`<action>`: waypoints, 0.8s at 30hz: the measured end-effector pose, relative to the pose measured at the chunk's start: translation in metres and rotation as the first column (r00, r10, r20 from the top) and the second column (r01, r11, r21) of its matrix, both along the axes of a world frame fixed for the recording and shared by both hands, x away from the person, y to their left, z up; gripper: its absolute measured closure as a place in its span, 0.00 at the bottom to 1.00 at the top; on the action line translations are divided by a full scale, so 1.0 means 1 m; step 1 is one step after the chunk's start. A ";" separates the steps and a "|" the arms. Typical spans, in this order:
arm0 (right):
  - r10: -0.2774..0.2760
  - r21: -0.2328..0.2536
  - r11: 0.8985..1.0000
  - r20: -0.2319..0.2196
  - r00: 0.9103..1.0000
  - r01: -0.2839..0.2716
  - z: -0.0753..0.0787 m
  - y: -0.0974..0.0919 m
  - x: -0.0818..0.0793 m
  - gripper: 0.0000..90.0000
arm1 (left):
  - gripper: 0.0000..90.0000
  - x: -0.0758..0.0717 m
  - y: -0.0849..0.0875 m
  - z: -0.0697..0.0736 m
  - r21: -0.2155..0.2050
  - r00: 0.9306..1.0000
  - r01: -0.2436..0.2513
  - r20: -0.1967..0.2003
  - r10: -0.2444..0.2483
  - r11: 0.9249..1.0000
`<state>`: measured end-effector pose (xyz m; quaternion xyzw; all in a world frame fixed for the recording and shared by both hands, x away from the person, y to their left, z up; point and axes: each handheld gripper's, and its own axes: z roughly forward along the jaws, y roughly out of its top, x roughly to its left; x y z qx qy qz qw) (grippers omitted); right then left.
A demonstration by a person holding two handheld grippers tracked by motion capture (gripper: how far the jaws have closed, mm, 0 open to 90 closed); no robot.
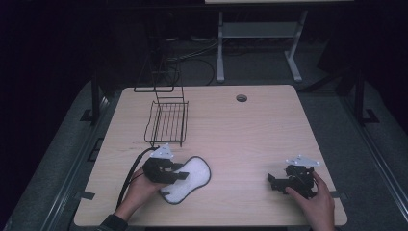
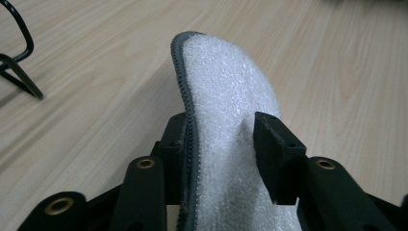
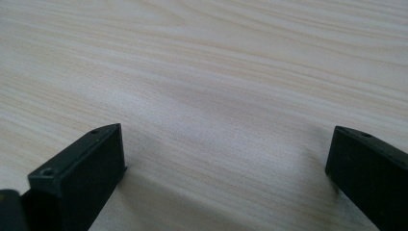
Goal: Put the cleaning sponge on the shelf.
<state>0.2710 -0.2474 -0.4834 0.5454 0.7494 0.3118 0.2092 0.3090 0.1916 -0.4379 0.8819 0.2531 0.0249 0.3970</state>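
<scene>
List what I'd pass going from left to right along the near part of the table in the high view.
Left gripper → white insole, which sits between its jaws → bare stretch of table → right gripper, jaws wide open.

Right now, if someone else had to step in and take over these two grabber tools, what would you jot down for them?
Left gripper: jaws on either side of the white insole, its grey edge bent up against one jaw; whether the pads press it yet I cannot tell.
Right gripper: open, nothing between its jaws, low over bare table.
Insole: lies on the table's near left, in front of the black wire rack.
Done: left gripper brought onto the insole.
Left: probably grip and lift it; the rack looks a likely destination.
</scene>
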 end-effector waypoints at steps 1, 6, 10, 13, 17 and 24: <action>0.000 0.000 1.000 0.000 1.000 0.000 0.000 0.000 0.000 0.00 | 0.67 0.000 0.000 0.001 -0.007 1.000 0.002 0.001 -0.002 1.000; 0.000 0.000 1.000 0.000 1.000 0.000 0.000 0.000 0.000 0.00 | 0.70 -0.001 0.001 0.004 -0.022 1.000 0.014 0.005 -0.014 1.000; 0.000 0.000 1.000 0.000 1.000 0.000 0.000 0.000 0.000 0.00 | 0.73 -0.002 0.002 0.007 -0.042 1.000 0.026 0.005 -0.026 0.999; 0.000 0.000 1.000 0.000 1.000 0.000 0.000 0.000 0.000 0.00 | 0.76 -0.002 0.002 0.011 -0.064 0.999 0.039 0.003 -0.039 0.997; 0.000 0.000 1.000 0.000 1.000 0.000 0.000 0.000 0.000 0.00 | 0.79 -0.003 0.003 0.014 -0.085 0.999 0.039 -0.004 -0.040 0.996; 0.000 0.000 1.000 0.000 1.000 0.000 0.000 0.000 0.000 0.00 | 0.85 -0.003 0.007 0.022 -0.102 0.999 0.042 0.009 -0.041 0.994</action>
